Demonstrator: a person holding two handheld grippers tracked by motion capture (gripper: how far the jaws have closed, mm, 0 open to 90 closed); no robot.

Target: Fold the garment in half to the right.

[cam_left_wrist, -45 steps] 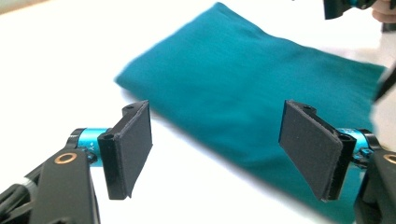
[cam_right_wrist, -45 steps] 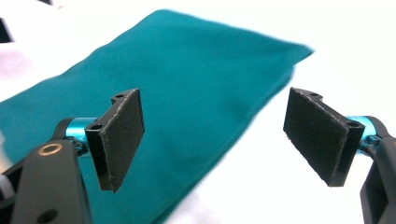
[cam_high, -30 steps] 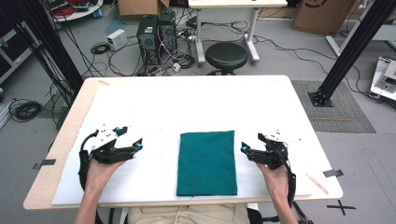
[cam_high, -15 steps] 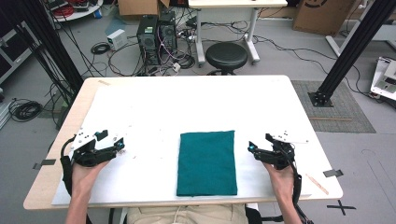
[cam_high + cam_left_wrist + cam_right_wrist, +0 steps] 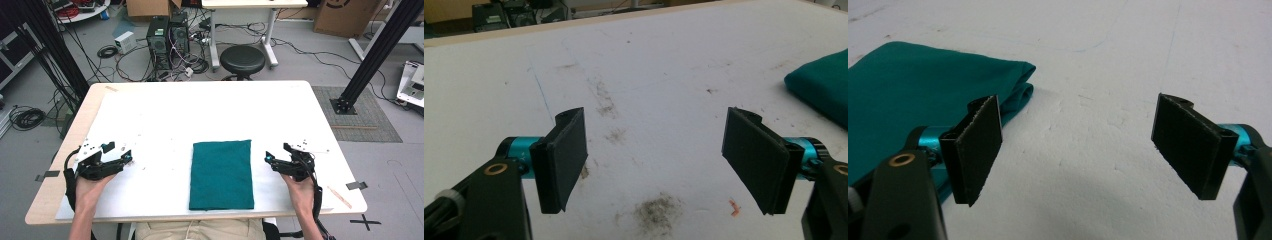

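Observation:
A folded dark green cloth lies flat on the white table, near the front edge at the middle. My left gripper rests low over the table far to the cloth's left, open, with nothing between its jaws. In the left gripper view the gripper faces bare stained tabletop, with the cloth's edge at the right. My right gripper sits just right of the cloth, also open and empty. The right gripper view has that gripper over bare table beside the cloth's folded corner.
Behind the table stand a black stool, computer towers with tangled cables, and a white desk's legs. Black frame posts rise at the right and left. Tape marks sit on the table's front corners.
My left gripper has drawn back to the left, away from the cloth, towards the table's left edge. My right gripper has shifted slightly right and towards the front. The cloth has not moved.

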